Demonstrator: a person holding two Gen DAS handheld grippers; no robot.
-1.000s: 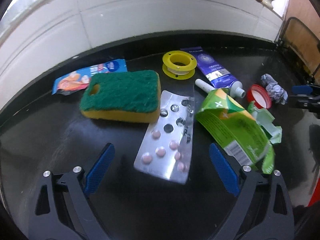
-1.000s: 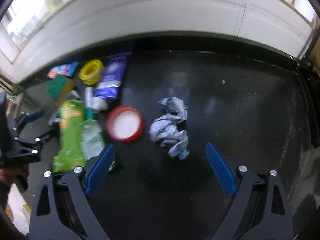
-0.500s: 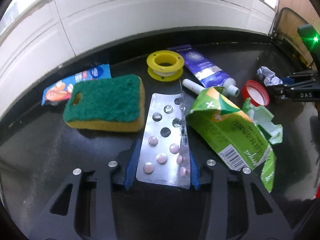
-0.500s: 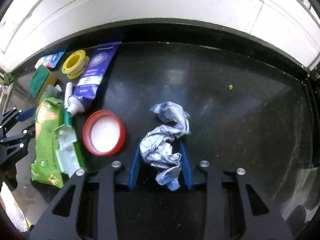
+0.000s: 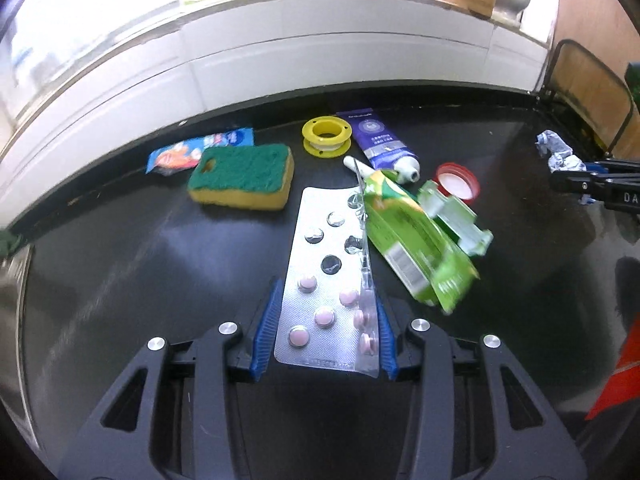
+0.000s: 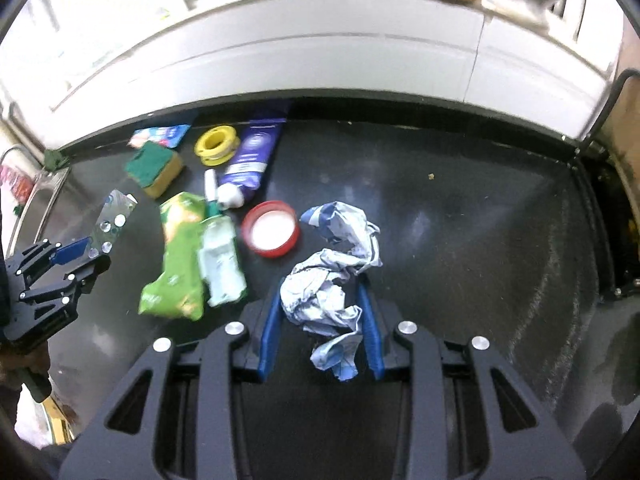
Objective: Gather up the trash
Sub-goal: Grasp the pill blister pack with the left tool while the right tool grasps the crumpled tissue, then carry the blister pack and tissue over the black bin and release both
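Left tool (image 5: 326,320) clamped on silver foil pill blister (image 5: 326,280); right tool (image 6: 318,320) clamped on crumpled blue-white paper wad (image 6: 332,268), right of red plastic lid (image 6: 271,234). Grasp step; next lift off black counter (image 6: 460,220).

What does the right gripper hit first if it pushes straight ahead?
Right gripper, shut on the crumpled paper, would probably reach the red lid first; it lies just left of the line, so depth is uncertain.

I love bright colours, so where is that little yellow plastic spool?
In the left wrist view, the yellow plastic spool sits near the white wall, between the green-topped sponge and the purple tube.
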